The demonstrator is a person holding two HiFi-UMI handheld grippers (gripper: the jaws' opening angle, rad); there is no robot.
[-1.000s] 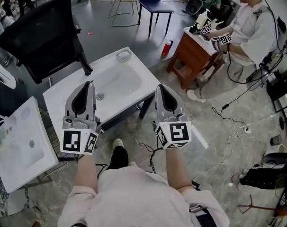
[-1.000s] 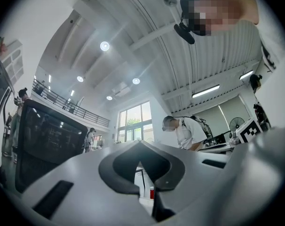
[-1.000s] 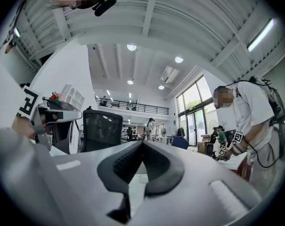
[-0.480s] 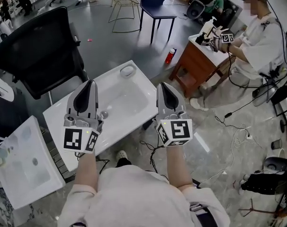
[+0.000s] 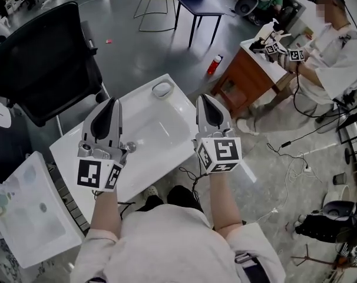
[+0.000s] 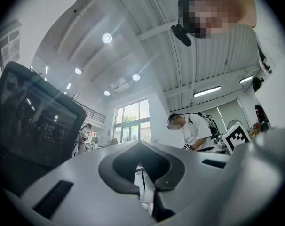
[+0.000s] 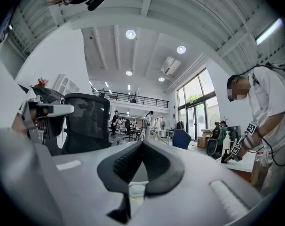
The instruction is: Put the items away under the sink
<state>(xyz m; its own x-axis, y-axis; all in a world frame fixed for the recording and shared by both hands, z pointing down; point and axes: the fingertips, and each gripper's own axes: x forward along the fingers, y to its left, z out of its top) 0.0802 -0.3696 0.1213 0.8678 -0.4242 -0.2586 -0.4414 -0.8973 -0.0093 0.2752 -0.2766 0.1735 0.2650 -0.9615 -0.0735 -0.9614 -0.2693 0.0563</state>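
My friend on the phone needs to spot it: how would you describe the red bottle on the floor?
Start at the white sink, then look to the brown wooden desk beyond its right side. The bottle stands on the grey floor at that desk's left corner, the only bright red thing there.

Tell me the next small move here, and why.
Probably open the right gripper and ease it forward and down toward the small round cup at the white sink's far corner. It and the left gripper hover above the sink, jaws shut on nothing, and that cup is the only loose item visible there.
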